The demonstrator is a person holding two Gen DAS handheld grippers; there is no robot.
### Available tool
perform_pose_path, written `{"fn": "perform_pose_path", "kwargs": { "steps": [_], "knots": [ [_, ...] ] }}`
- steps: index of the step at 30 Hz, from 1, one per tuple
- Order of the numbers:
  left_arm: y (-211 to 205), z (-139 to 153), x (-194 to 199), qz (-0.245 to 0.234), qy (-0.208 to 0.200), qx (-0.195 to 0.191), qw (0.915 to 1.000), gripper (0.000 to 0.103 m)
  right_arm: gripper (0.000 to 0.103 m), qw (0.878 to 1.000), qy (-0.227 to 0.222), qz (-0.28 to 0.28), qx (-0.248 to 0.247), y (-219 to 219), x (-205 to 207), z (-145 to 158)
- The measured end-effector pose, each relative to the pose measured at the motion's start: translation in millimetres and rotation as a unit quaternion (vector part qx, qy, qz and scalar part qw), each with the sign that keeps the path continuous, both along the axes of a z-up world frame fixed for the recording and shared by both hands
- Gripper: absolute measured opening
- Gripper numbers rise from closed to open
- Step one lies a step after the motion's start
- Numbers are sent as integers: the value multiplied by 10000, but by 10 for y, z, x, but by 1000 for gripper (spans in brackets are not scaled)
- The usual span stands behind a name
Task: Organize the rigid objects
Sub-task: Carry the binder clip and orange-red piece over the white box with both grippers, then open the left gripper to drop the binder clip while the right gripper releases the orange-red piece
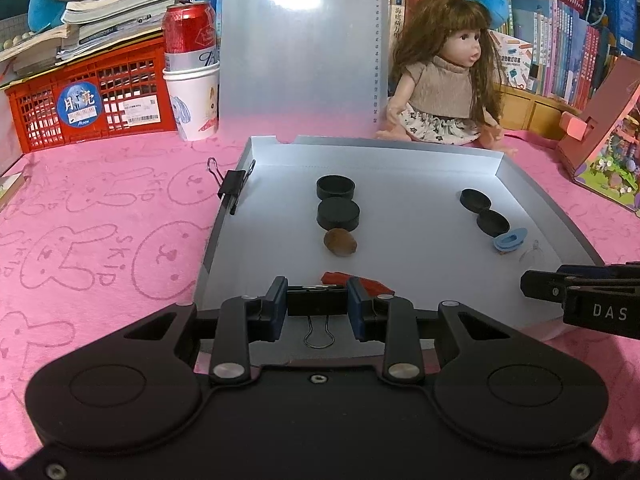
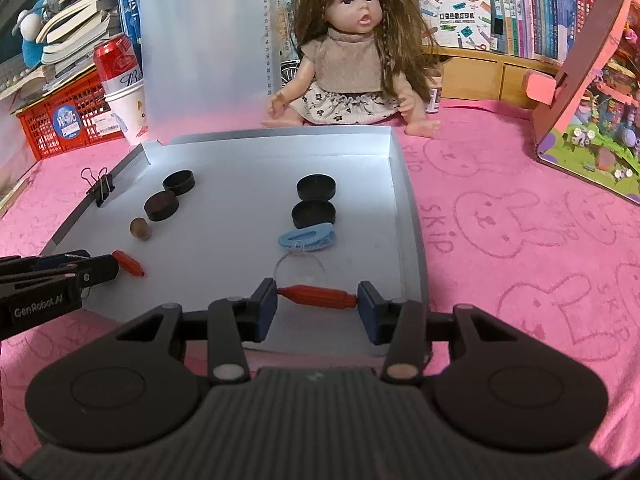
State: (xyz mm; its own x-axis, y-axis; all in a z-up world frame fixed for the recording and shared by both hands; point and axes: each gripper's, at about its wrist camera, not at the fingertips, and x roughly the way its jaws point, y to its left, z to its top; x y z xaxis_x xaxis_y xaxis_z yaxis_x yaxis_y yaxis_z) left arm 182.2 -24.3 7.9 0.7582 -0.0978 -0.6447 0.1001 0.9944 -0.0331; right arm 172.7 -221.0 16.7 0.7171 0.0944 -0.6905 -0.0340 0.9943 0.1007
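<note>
Nearest, right gripper (image 2: 317, 307) pinching a red peg (image 2: 318, 297) end to end between its blue pads (image 2: 265, 310), low over the near edge of the grey tray (image 2: 408, 216). Left gripper (image 1: 317, 307) closing on a black binder clip (image 1: 317, 304) at the tray's near rim, wire handle (image 1: 319, 333) hanging toward the camera; pads pressing both sides of the clip. Just beyond that clip, lying on the tray floor: a second red peg (image 1: 356, 282), partly hidden behind the left gripper's fingers.

Mid tray, left column, receding: brown nut-like lump (image 1: 340, 242), then two black round caps (image 1: 338, 213) in line behind it, close together; cannot tell whether touching. Right column, receding: clear suction cup (image 2: 299, 261), touching or just beside a light-blue hair clip (image 2: 307, 237), then two more black caps (image 2: 313, 213), the nearer one partly overlapped by the clip in the right wrist view.

Left rim of tray: another binder clip (image 1: 234, 187) gripping the wall, handles splayed outward.

Farther back, sitting on the pink rabbit-print cloth (image 1: 100, 220): doll (image 2: 352, 52) behind the tray's far wall. Left of it, translucent plastic sheet (image 1: 298, 48) standing upright, paper cup (image 1: 193, 98) holding a red can (image 1: 189, 26), orange crate (image 1: 88, 100). Far right: pink cardboard playhouse (image 2: 592, 100). Bookshelves (image 1: 560, 40) along the back.
</note>
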Motion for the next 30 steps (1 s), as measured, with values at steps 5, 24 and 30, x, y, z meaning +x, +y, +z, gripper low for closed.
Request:
{"fn": "perform_pose_path", "kwargs": {
  "steps": [5,24,30],
  "knots": [
    [6,-27,26,3,31,-4,10000,30,50,10000,-2,-3,-60,23,14,-6],
    [0,-41,46,-14,15,-28,10000,31,55,10000,-27,-39,-77,31,17,-10],
    [1,-18,21,-27,-20,-71,10000,41,62,9999,-75,-61,-99,29,-5,12]
  ]
}}
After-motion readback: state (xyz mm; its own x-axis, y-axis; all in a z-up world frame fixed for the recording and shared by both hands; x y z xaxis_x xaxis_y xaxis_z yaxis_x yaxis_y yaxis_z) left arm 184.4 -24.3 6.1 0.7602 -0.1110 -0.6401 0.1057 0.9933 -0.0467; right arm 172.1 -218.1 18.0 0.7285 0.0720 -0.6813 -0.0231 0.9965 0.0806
